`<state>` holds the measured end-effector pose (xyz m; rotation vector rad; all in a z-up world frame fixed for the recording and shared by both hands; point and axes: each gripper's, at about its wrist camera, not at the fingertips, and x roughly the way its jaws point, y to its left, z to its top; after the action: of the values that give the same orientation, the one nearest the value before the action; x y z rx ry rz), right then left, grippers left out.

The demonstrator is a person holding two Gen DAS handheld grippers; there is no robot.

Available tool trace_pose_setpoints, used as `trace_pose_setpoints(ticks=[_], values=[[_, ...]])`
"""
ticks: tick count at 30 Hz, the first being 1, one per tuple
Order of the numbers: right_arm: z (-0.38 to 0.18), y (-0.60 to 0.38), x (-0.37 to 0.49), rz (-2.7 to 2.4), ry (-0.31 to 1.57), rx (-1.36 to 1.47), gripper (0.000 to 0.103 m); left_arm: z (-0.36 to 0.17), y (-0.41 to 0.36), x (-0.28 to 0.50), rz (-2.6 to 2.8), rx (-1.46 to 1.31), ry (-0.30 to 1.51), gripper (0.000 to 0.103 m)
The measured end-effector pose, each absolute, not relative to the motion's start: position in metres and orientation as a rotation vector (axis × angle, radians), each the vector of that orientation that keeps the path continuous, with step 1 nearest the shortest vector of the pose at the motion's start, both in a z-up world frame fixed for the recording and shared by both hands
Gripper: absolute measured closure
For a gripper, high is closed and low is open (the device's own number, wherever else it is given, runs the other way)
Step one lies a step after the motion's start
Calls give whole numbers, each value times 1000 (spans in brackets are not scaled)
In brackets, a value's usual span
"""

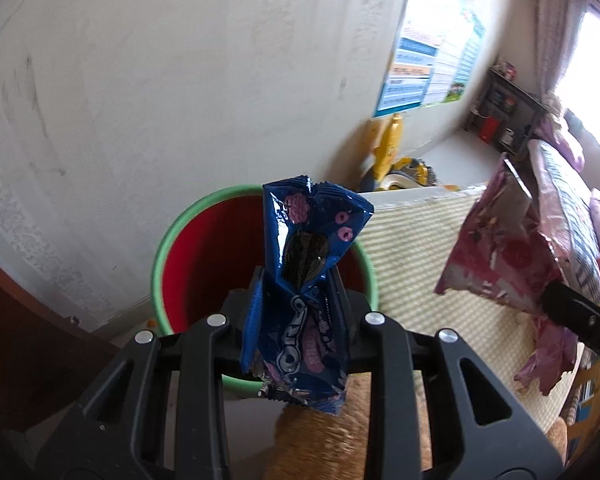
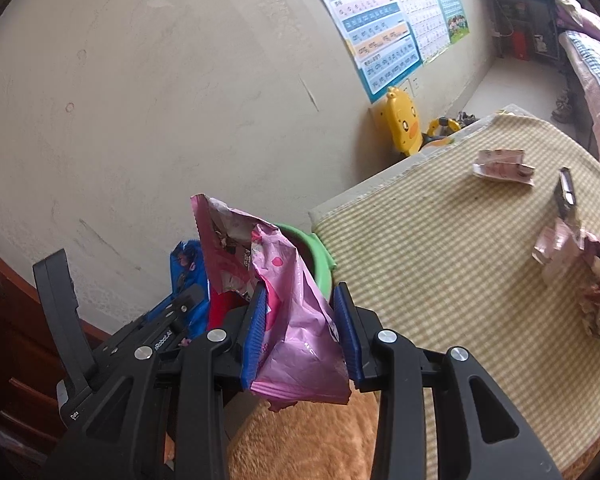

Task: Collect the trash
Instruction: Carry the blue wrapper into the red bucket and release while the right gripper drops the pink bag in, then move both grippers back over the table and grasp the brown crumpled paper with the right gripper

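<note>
Wrappers in both grippers, and the bin is right there. Left wrist view first: the left gripper point(image 1: 300, 300) has its fingers pinched narrow on a blue cookie wrapper point(image 1: 308, 264), which stands up at the centre of the frame, gripped around its middle so both ends stick clear of the fingers. Directly behind it sits the red bucket point(image 1: 204, 264) with its green rim, against the wall, low in the middle. That line-up looks deliberate: the wrapper hangs in front of the opening, set for a drop. At the right edge, a pink snack bag point(image 1: 496, 256) dangles from the right gripper point(image 1: 556, 300), over the checked tablecloth point(image 1: 420, 264).

Now the right wrist view: blue pads clamp the pink bag low in the centre, fingers narrow and squeezing the crumpled foil, its torn top flaring up. Just behind it peeks the bucket's green rim, with the blue wrapper and the left gripper's body at lower left. More scraps point(image 2: 504, 170) lie on the cloth at upper right, and a crumpled heap point(image 2: 580, 276) at the right edge, still to collect.
</note>
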<state>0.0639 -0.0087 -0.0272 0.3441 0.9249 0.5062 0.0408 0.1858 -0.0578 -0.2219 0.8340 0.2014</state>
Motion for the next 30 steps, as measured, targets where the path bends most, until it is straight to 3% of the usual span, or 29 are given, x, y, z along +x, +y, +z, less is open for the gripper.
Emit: trace_pose_setpoints(ticks=[18,19,21,22,30], values=[[-62,76,102,581,1025,251,67,-103,234,47,252,-314,953,75],[-63,76,102,581,1024,257,66,-104,235,48,252,-315,956,73],[-64,78,108,583,1025,281,48,-107,238,49,256,-318,969,44],[-65,77,109,586,1027,291,45,-107,240,49,256,-328,961,41],[-64,64,106,594,1035,335,44,-104,234,48,242,-321,962,41]])
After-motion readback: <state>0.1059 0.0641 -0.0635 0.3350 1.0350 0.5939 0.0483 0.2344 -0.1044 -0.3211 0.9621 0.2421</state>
